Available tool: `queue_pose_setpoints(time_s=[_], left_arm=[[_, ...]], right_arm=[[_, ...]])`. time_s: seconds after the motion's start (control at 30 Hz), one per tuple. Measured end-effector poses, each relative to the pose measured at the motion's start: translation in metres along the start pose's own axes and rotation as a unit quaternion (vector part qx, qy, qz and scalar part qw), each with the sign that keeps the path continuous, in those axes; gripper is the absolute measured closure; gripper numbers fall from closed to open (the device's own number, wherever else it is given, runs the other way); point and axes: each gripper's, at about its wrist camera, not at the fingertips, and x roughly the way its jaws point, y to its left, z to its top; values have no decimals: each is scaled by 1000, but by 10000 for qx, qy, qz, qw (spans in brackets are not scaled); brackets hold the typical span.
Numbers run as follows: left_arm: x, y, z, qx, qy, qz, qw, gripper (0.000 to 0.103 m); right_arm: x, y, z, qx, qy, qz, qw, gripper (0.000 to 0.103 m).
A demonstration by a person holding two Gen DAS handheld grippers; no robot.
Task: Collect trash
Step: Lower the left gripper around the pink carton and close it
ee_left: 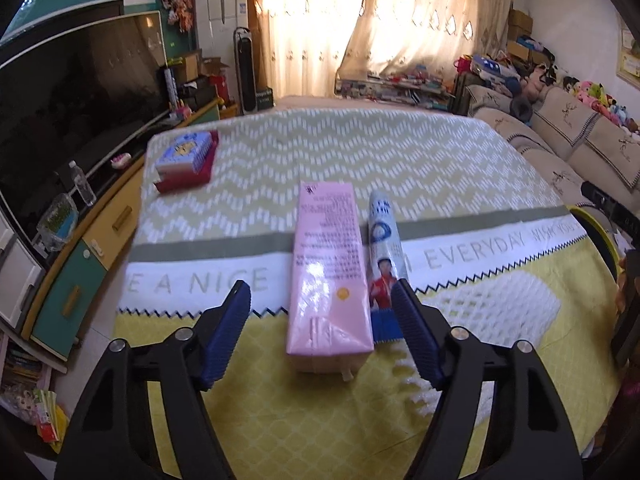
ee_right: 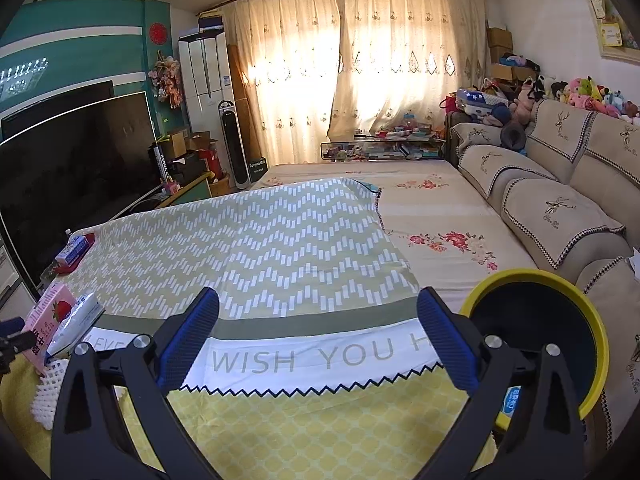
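- Left tongs (ee_left: 322,312), ribbed blue pads spread wide, grip nothing; the glossy pink carton (ee_left: 329,276) lies flat between them on the cloth-covered bench (ee_left: 280,152).
- A crinkled tube wrapper (ee_left: 384,256) touches the carton's side, beside white foam netting (ee_left: 492,312).
- Right tongs (ee_right: 318,324) released, near the round yellow-rimmed bin (ee_right: 598,344).

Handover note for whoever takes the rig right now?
Left gripper: open, straddling the pink rectangular drink carton lying on the patterned tablecloth, not closed.
Right gripper: open, empty, over bare cloth.
Yellow-rimmed round bin: at the table's right edge; inside looks dark.
Also on the cloth: rolled printed paper tube, white foam fruit net, small blue-and-red box.
Nothing visibly binned; all remain.
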Motion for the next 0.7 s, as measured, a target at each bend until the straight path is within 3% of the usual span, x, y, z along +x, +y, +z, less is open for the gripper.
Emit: queue_pose_setpoints(time_s=[0.17, 0.33, 0.47, 0.7], left_arm=[[10, 2, -2, -108, 189, -26, 9998, 48], [21, 8, -3, -350, 335, -135, 9987, 49], [29, 9, -3, -509, 354, -211, 9978, 65], [18, 11, -2, -689, 79, -120, 9975, 65]], right_arm=[[0, 0, 0, -6, 20, 17, 10000, 9], [0, -1, 0, 18, 36, 34, 10000, 8], [-2, 1, -1, -17, -24, 20, 10000, 8], [-5, 5, -1, -89, -70, 29, 9999, 8]])
